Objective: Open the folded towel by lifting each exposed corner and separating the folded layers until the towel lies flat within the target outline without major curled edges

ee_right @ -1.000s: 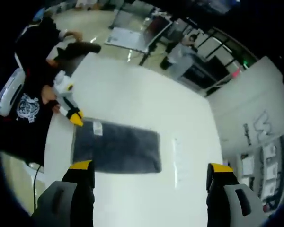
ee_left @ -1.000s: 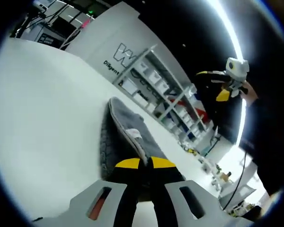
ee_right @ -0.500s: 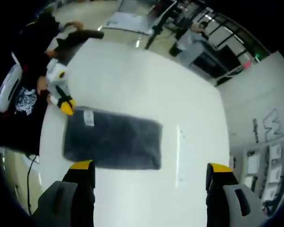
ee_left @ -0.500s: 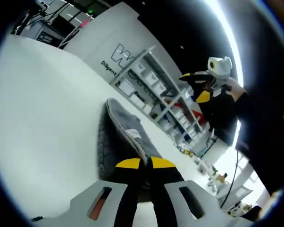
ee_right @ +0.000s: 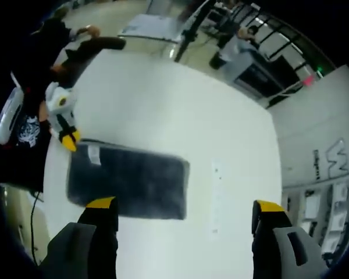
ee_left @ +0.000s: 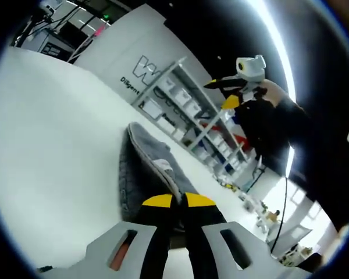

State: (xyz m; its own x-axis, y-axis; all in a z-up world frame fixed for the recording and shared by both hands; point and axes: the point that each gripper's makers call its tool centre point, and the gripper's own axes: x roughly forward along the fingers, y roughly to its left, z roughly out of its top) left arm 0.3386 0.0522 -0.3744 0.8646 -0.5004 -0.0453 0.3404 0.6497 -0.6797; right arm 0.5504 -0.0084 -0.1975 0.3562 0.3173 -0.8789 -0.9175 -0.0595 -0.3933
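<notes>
Right, my left gripper [ee_left: 178, 204] has its jaws clamped on a corner of the grey folded terry towel [ee_right: 128, 180], near the white table's [ee_right: 180, 104] edge. Right gripper [ee_right: 183, 212] jaws spread, empty, high above. Peel the layer slowly. White towel tag [ee_right: 93, 155] unreadable; wall lettering "W", "Diligent".
</notes>
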